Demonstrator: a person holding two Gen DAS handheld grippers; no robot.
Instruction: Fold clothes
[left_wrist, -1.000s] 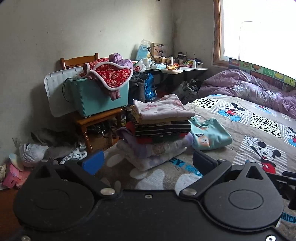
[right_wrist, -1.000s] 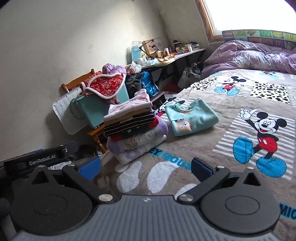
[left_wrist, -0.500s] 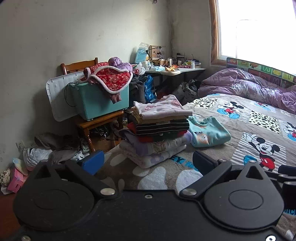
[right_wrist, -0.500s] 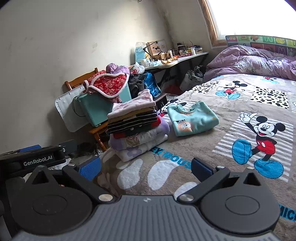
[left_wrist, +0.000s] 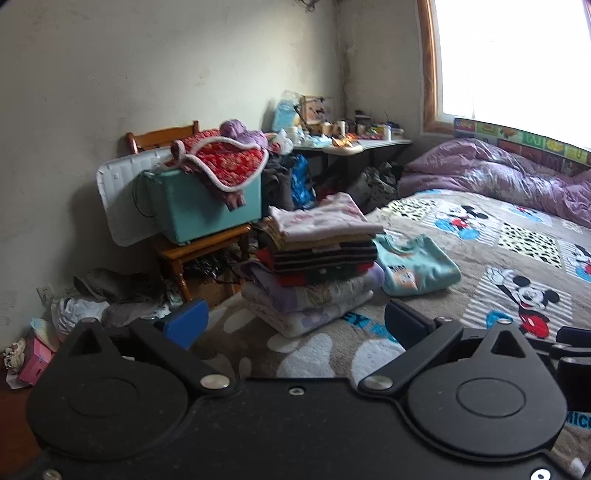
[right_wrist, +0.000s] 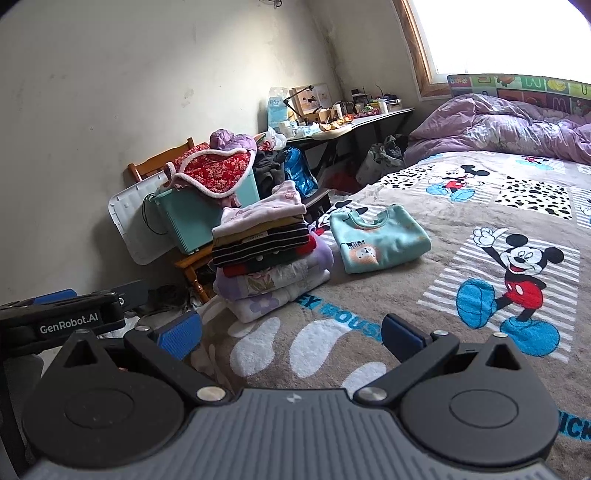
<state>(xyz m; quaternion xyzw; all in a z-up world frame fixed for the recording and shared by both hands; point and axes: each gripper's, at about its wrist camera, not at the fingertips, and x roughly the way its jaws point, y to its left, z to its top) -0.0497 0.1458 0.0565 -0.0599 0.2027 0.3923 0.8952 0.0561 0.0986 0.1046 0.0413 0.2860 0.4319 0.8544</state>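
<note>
Left wrist view: left gripper (left_wrist: 295, 325) fingers spread wide apart, nothing between them, held above the near edge of the bed (left_wrist: 480, 258), which carries a Mickey Mouse blanket. Stack of folded clothes (left_wrist: 317, 258) sits on the bed's near-left corner, approx. centred ahead of the fingers; pink top layer, striped dark layer in the middle, pale floral layers at the bottom. Folded teal sweatshirt (left_wrist: 417, 266) lies flat just beside the stack, on its right, w/ collar toward the far side. Behind the stack: wooden chair (left_wrist: 192, 251) carrying a teal bin (left_wrist: 199, 210), red quilted garment (left_wrist: 225, 162) draped over the bin's rim. Cluttered desk (left_wrist: 354, 142) at the far wall; purple duvet (left_wrist: 498, 173) bunched at the head of the bed under the window. Right wrist view: right gripper (right_wrist: 291, 338) fingers likewise wide apart and empty, over the blanket. Stack (right_wrist: 266, 254) is ahead-left, teal sweatshirt (right_wrist: 376, 240) ahead-centre, the two close together, contact not resolvable. Left gripper body (right_wrist: 62, 317) is visible at the left edge, well apart from the stack.
</note>
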